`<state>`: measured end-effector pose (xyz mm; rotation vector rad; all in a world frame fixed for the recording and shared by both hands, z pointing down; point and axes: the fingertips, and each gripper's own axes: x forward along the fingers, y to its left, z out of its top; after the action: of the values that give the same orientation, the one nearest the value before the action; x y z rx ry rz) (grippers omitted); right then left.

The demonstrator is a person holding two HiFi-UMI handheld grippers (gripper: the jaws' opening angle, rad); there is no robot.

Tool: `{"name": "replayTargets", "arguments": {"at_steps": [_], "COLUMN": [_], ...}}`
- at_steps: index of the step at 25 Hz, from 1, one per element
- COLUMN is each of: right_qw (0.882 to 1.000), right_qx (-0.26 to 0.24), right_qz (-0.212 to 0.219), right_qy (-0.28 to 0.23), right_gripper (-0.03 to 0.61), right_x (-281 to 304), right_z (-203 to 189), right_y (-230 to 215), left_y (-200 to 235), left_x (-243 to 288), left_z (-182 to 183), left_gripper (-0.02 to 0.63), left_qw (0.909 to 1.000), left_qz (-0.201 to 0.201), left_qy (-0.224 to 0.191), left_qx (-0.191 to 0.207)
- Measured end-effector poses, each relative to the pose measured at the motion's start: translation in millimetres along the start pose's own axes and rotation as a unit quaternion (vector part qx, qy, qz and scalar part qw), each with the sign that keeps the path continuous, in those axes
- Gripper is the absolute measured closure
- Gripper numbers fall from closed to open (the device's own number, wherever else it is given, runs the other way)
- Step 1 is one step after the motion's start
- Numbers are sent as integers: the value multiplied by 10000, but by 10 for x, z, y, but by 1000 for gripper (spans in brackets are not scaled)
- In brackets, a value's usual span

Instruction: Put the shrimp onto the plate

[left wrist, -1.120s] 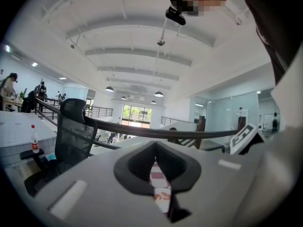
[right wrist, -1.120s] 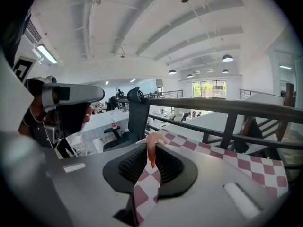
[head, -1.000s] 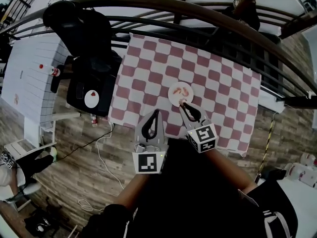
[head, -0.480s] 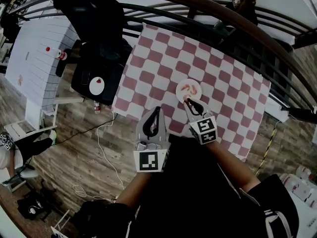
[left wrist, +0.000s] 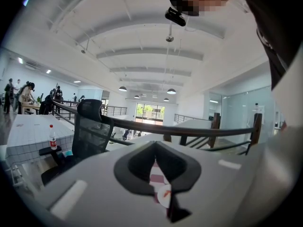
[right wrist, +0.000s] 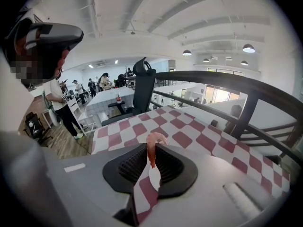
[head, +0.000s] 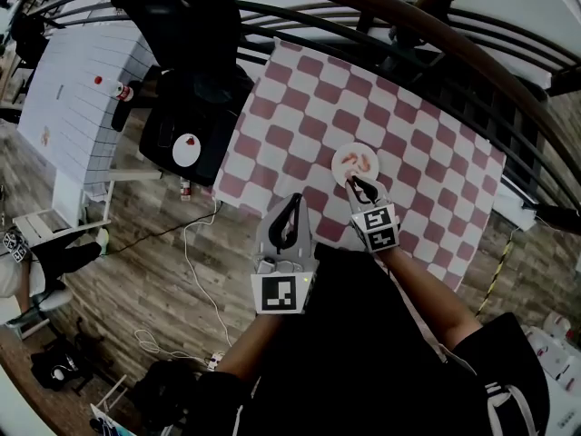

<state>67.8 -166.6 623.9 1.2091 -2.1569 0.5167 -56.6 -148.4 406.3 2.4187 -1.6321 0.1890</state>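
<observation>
Grey left tongs (head: 292,202), nearest the person, held roughly level by the counter's near edge: tips drawn together, nothing in them. The right tongs (head: 356,185) are ahead and to the right, angled down. They are partly closed on one pink shrimp (right wrist: 152,143), pinched across the body, with its curled end standing clear above the pads. The tips sit over the near rim of the white plate (head: 339,164), where two shrimp (head: 358,161) already lie. The plate rests on the red-and-white checked counter (head: 300,116).

Handling, judged: the shrimp is light, soft and likely slick. A mid-body pinch with modest pressure suits it; a hard squeeze would crush it, and a loose one would let it slide out.

Against a second ago: the right tongs have sunk toward the plate and read smaller in the head view. The spread of the pads is unchanged and the shrimp is unmoved in the grip. The left tongs have barely shifted. Release not yet made.
</observation>
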Motion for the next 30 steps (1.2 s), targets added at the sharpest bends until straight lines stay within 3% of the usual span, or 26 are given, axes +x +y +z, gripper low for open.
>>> {"name": "replayTargets", "arguments": {"at_steps": [30], "right_qw": [9920], "right_qx": [-289], "right_qz": [141], "right_qy": [1219], "right_gripper": [522], "right_x": [835], "right_z": [-939], "right_y": [-255], "left_y": [205], "left_x": [-255], "left_z": [-171], "left_gripper": [603], "left_qw": [9978], "left_qz": [618], "left_qy": [240], "left_qx": [-55]}}
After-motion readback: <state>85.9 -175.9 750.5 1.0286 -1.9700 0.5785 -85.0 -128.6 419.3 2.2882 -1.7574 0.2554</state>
